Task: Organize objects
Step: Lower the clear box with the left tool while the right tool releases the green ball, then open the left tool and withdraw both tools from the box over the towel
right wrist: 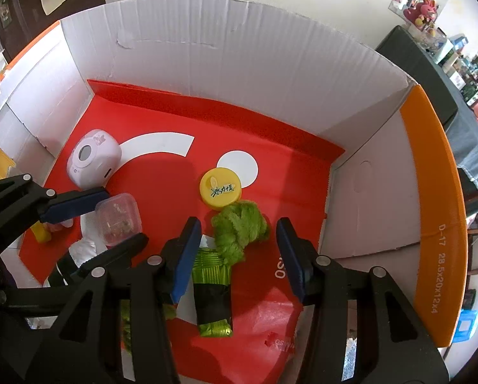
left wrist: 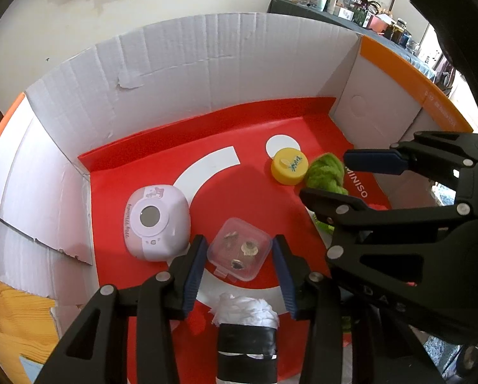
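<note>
My left gripper [left wrist: 239,240] is shut on a small clear plastic case [left wrist: 237,249] with bits inside, low over the red floor of a cardboard box [left wrist: 207,64]. The right wrist view shows the same case [right wrist: 119,220] between the left gripper's [right wrist: 125,216] blue pads. My right gripper [right wrist: 238,224] stands open around a green fuzzy bundle [right wrist: 239,227], with a gap on each side. The bundle rests partly on a green packet [right wrist: 211,288] wrapped in black tape. A yellow cap [right wrist: 220,192] lies just beyond it.
A pink and white round gadget [left wrist: 157,220] sits left of the case. A white wad bound in black tape [left wrist: 245,313] lies below my left gripper. White walls with an orange rim [right wrist: 430,192] close in the floor. A red plastic bag [right wrist: 264,320] lies near the front.
</note>
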The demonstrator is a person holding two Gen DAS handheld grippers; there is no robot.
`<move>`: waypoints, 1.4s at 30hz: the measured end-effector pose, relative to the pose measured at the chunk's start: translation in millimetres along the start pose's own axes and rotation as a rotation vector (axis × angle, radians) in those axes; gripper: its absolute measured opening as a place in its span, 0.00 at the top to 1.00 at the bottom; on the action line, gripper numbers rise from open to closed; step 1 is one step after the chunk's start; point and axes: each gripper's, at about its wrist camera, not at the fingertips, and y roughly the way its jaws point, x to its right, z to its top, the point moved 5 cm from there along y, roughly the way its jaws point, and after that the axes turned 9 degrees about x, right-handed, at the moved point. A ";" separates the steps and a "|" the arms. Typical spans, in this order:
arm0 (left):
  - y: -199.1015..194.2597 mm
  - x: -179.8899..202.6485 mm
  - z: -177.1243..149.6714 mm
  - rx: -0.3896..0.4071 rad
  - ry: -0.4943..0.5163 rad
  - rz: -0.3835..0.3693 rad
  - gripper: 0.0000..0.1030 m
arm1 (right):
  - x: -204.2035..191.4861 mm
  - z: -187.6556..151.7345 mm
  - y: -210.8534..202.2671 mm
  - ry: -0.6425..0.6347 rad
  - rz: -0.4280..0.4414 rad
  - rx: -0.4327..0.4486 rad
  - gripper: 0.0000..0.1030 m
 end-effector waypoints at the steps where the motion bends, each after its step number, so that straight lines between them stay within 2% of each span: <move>1: -1.3 0.0 -0.5 0.001 0.000 0.000 0.56 | -0.1 1.2 -0.7 -0.001 0.000 0.001 0.54; 21: -15.4 3.8 -0.3 0.026 -0.009 0.019 0.53 | -16.4 -17.2 -25.3 -0.003 0.027 0.028 0.53; 25: -24.8 5.1 -0.8 0.041 -0.009 0.025 0.53 | -24.8 -19.6 -36.4 0.000 0.032 0.041 0.50; 30: -36.8 4.1 -3.9 0.065 -0.023 0.032 0.47 | -33.8 -14.2 -47.5 -0.004 0.039 0.058 0.48; 33: -46.2 3.8 -6.0 0.081 -0.027 0.038 0.46 | -35.6 -12.0 -56.5 -0.012 0.029 0.082 0.42; 35: -47.2 5.7 -5.4 0.094 -0.032 0.046 0.41 | -38.1 -16.3 -65.1 -0.015 0.028 0.096 0.39; 37: -50.1 5.5 -6.1 0.106 -0.035 0.059 0.40 | -12.1 -0.1 -54.8 -0.018 0.031 0.105 0.39; 42: -67.8 -0.5 -13.8 0.130 -0.053 0.075 0.40 | -3.2 -3.6 -64.5 0.009 0.033 0.135 0.38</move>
